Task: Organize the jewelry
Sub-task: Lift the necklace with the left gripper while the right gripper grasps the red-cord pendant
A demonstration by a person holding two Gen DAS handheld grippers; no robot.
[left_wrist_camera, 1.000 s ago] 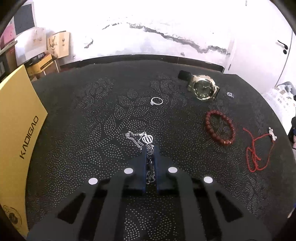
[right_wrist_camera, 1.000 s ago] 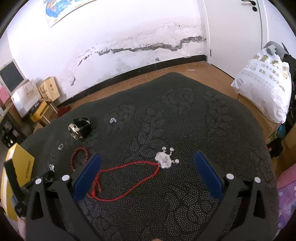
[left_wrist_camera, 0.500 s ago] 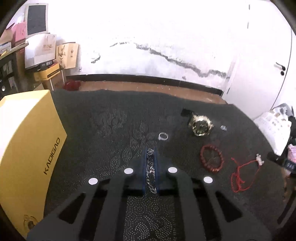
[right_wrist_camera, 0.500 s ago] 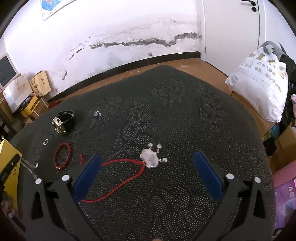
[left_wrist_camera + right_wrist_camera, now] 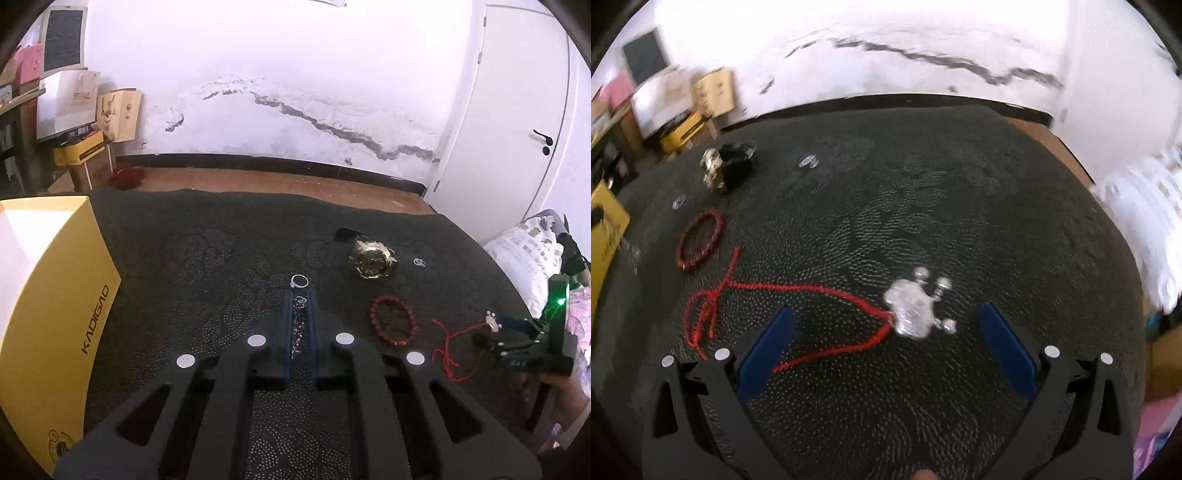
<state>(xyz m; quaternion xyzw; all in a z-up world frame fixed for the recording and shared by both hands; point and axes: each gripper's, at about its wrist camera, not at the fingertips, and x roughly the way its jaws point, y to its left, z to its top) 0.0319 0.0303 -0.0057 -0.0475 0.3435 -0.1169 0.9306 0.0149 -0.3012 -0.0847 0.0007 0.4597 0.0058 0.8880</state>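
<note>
Now my left gripper [image 5: 298,295] pinches a silver chain [image 5: 297,321] above the dark cloth [image 5: 207,266], beside the yellow box [image 5: 55,306]. My right gripper [image 5: 884,325] gapes wide over the red cord necklace [image 5: 812,291], touching nothing.

Left wrist camera sits raised above the dark cloth [image 5: 207,258], facing the far cracked wall [image 5: 295,92], the yellow box [image 5: 55,314] close on its left. Right wrist camera looks down steeply, closer in, at the red cord necklace [image 5: 798,291]. Both views share the gold watch [image 5: 372,258], the red bead bracelet [image 5: 393,325] and that cord.
</note>
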